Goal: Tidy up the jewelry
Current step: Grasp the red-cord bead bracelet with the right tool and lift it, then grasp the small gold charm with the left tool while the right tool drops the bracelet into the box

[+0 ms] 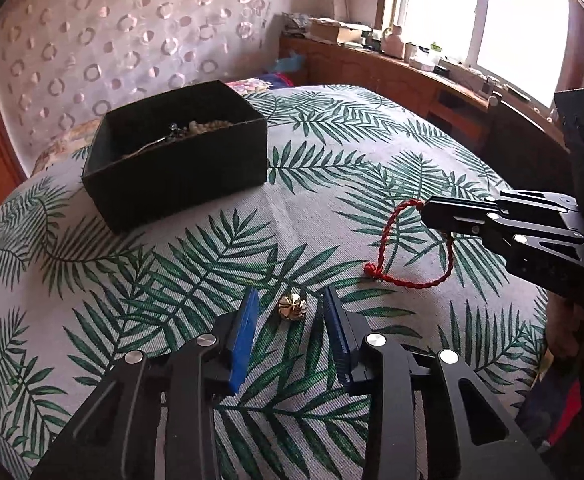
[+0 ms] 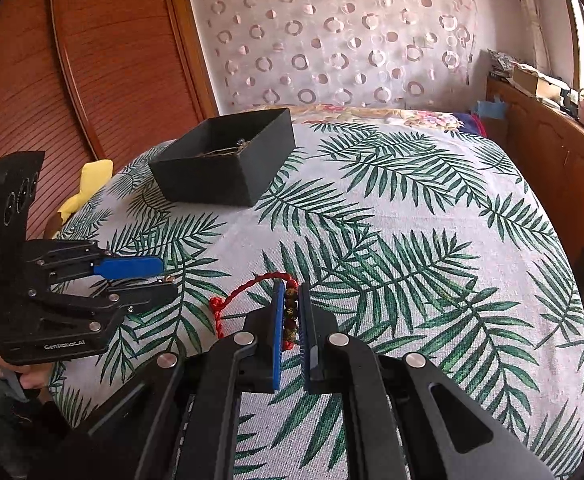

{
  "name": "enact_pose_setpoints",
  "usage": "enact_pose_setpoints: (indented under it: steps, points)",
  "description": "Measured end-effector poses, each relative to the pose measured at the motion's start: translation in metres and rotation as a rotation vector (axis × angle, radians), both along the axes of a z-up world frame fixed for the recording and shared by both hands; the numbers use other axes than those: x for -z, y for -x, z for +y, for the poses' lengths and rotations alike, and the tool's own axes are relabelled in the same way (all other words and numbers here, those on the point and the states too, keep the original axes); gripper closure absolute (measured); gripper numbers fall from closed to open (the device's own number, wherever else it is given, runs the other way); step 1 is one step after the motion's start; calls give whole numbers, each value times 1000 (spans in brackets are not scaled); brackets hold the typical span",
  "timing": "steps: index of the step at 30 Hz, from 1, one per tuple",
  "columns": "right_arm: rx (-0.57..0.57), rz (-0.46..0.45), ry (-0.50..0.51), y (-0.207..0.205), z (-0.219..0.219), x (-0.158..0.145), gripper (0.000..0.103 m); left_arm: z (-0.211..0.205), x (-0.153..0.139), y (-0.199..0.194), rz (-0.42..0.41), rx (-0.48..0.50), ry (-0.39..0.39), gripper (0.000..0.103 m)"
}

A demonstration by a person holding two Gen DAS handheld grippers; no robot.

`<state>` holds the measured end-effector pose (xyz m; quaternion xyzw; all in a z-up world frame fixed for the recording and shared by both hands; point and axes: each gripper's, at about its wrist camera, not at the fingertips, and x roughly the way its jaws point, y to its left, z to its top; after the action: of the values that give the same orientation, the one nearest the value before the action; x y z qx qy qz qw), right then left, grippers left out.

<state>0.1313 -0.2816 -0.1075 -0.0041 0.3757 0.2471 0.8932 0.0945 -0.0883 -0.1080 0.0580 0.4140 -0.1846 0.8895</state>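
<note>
Jewelry partly sits in the black box (image 1: 179, 152) at upper left; right tongs (image 2: 291, 312) clamp the red cord bracelet (image 1: 384, 240) mid-right, left tongs (image 1: 292, 316) gape around a gold ornament (image 1: 292, 307) on the bed (image 1: 332, 200).

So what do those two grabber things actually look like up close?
Both are alike: black metal linkage arms joined with round silver pins. The left gripper and right gripper each end in jaws lined with ribbed blue pads. The left one's body carries small white GenRobot.AI lettering. No cables or sleeves show.
</note>
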Motion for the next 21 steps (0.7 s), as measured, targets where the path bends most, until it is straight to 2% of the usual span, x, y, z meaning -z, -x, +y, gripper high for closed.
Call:
enact_pose_setpoints:
  steps: [1,2,3,9,15,21]
  points:
    - [0,0,0,0,0,0,95,0,0,0,-3,-2,-6,77]
    - [0,-1,0,0,0,0,95,-1,0,0,-7,-5,-16,88]
    - [0,0,-1,0,0,0,95,-1,1,1,-12,-7,-27,89]
    - [-13,-14,-4,-1,7,-5,95,8,-8,0,-29,-23,8,89]
    - [-32,-49,-12,-9,17,-24,95,29,-30,-5,-81,-65,47,89]
    - [-51,-100,-19,-25,33,-48,95,44,-52,-21,-131,-109,47,89]
